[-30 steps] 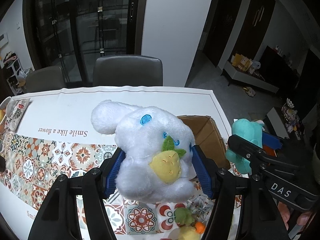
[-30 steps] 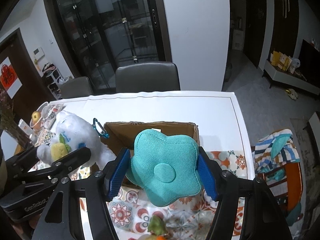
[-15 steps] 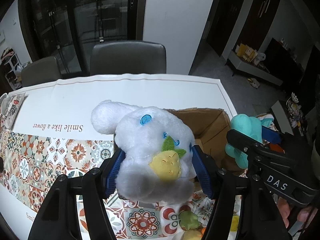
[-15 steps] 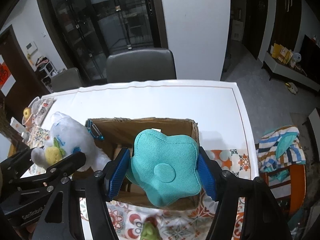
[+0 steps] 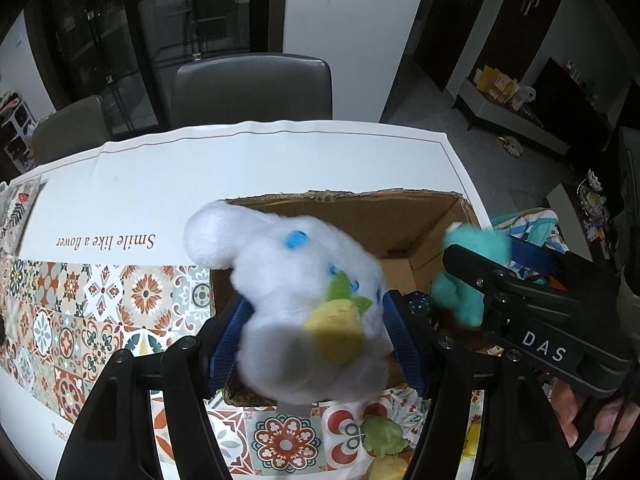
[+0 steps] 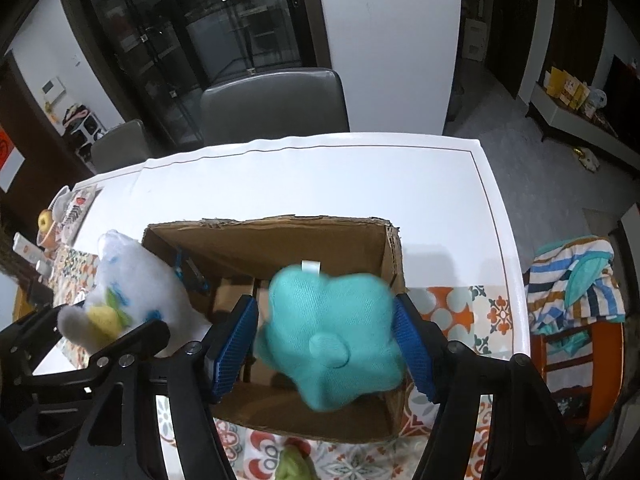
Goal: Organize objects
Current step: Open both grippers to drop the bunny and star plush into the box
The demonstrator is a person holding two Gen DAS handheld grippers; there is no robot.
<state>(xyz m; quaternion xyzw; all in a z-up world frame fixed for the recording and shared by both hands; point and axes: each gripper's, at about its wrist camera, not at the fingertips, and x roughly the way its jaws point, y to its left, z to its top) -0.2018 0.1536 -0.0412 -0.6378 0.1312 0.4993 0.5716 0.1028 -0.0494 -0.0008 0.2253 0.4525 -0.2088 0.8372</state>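
My left gripper (image 5: 316, 340) is shut on a white plush bunny (image 5: 304, 300) that carries a yellow pineapple, and holds it over the left front part of the open cardboard box (image 5: 360, 208). My right gripper (image 6: 326, 344) is shut on a teal flower-shaped plush (image 6: 332, 332) over the box (image 6: 280, 236). The bunny also shows in the right wrist view (image 6: 128, 292), and the teal plush in the left wrist view (image 5: 468, 276). Both plushes look motion-blurred. The box's bottom is mostly hidden behind them.
The box stands on a table with a white and patterned tile cloth (image 5: 120, 292). A green and yellow plush toy (image 5: 384, 436) lies in front of the box. Grey chairs (image 5: 252, 84) stand at the far side. A chair with striped cloth (image 6: 572, 280) is right of the table.
Both grippers have moved forward with their plushes, from in front of the box to over its opening. The box now sits closer and lower in both views.
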